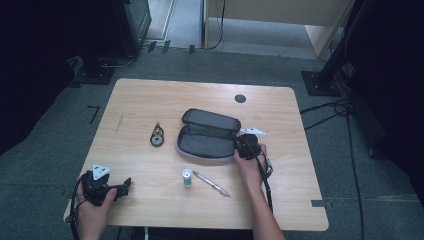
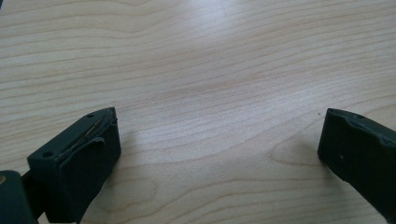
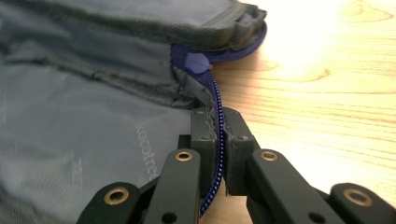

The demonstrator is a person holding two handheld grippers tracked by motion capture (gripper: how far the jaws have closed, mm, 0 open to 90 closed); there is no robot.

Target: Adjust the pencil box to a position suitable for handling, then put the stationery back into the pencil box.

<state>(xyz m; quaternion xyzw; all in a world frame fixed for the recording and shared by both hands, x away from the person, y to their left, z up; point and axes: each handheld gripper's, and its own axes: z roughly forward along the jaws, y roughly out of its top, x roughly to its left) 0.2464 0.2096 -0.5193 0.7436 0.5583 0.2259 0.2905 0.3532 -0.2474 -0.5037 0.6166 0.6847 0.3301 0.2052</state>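
Observation:
An open grey pencil case lies at the middle of the wooden table, lid folded back. My right gripper is at its right end, shut on the case's blue zipper edge; the two jaws pinch the zip between them and the grey lining spreads to the left. My left gripper rests near the table's front left corner, jaws wide apart over bare wood with nothing between them.
A small green-capped tube and a pen lie in front of the case. A small round black-and-yellow object sits to its left. A round cable hole is at the back. Cables trail on the floor at right.

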